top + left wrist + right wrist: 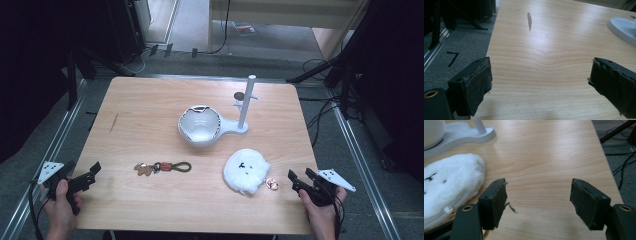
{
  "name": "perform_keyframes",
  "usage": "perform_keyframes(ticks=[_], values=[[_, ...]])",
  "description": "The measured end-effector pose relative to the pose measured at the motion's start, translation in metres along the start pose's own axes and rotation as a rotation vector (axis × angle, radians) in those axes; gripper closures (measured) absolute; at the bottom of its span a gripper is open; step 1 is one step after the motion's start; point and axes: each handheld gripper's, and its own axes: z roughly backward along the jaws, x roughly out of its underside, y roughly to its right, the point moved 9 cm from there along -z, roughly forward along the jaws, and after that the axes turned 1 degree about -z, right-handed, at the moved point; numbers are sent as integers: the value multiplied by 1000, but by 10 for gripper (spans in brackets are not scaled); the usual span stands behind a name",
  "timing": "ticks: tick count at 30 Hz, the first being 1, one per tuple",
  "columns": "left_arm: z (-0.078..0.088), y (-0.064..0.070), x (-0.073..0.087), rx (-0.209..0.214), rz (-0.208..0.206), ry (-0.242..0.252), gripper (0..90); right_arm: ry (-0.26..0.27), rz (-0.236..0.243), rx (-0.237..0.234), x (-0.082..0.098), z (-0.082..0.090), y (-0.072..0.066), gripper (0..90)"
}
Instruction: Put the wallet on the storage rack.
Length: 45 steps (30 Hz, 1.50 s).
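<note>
Both hands sit at the near edge of the worktop, each with a hand-held gripper. At the near left corner the left hand-held gripper is held with its jaws apart and nothing between them; its own view looks over bare wood between the two black pads, with a dark streak in the grain farther off and the rim of the white stand base at the far right. At the near right corner the right hand-held gripper also has its jaws apart, and only bare wood lies between them. A loose thread hangs from its left pad.

Just beside the right hand-held gripper, toward the middle of the worktop, lies a white fluffy pouch with small black marks on top. In the right gripper view the pouch lies just left of the left jaw, though whether it touches the jaw cannot be told. A small copper-coloured ring or clasp lies at the pouch's near right side, between the pouch and the gripper.

Near the middle front lies a keychain with a brown tag, an orange piece and a dark green cord loop, well apart from both grippers. Beyond it stands a white bowl on the flat base of a white stand, whose upright post rises at the right of the bowl and bears a short peg.
</note>
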Motion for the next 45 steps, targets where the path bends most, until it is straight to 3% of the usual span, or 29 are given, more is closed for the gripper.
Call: perform_keyframes(ticks=[3, 4, 8, 10, 11, 13, 14, 16, 17, 18, 21, 22, 23, 24, 25, 26, 28, 33, 37, 38, 40, 45], values=[[0, 0, 0, -2, -3, 0, 49, -25, 12, -3, -4, 2, -5, 297], [0, 0, 0, -5, -11, -4, 49, -54, 40, 18, -11, 5, -10, 291], [0, 1, 0, -8, -15, 0, 49, -79, 76, 34, -23, 11, -19, 283], [0, 2, 0, -14, -22, 0, 49, -140, 123, 38, -31, 14, -31, 263], [0, 2, 0, -16, -29, -4, 49, -140, 123, 38, -31, 14, -31, 263], [-1, 2, 1, -23, -32, -9, 60, -212, 137, 26, -31, 12, -44, 250], [-1, 2, 1, -26, -33, -9, 60, -212, 137, 26, -31, 12, -44, 250], [-1, 3, 0, -32, -38, -4, 64, -294, 137, 7, -26, 6, -57, 248], [-1, 3, 0, -32, -38, -4, 64, -294, 137, 7, -26, 6, -57, 248], [0, 4, 1, -28, -39, -5, 64, -343, 111, -2, -24, 0, -63, 245], [1, 4, 1, -24, -46, -4, 65, -389, 97, -17, -22, -5, -70, 244], [1, 5, 1, -27, -49, -5, 64, -453, 93, -13, -20, -10, -75, 229], [1, 5, 1, -27, -49, -5, 65, -453, 93, -13, -20, -10, -75, 229], [0, 5, 2, -27, -53, -9, 64, -522, 117, 3, -18, -16, -79, 229], [0, 5, 2, -27, -53, -9, 64, -522, 117, 3, -18, -16, -79, 229], [0, 5, 2, -26, -56, -14, 64, -582, 142, 22, -17, -19, -81, 220], [-1, 7, 2, -22, -66, -20, 64, -645, 153, 31, -17, -22, -84, 206], [-2, 8, 2, -20, -79, -24, 65, -764, 158, 24, -18, -31, -87, 161], [-2, 8, 3, -14, -78, -26, 65, -820, 186, 38, -17, -35, -89, 127], [-2, 8, 3, -10, -79, -31, 65, -847, 178, 32, -18, -38, -93, 62], [-2, 8, 3, -8, -79, -31, 65, -869, 153, 9, -19, -42, -97, 16], [-2, 8, 3, -4, -80, -32, 70, -906, 130, 0, -19, -55, -101, 0]])
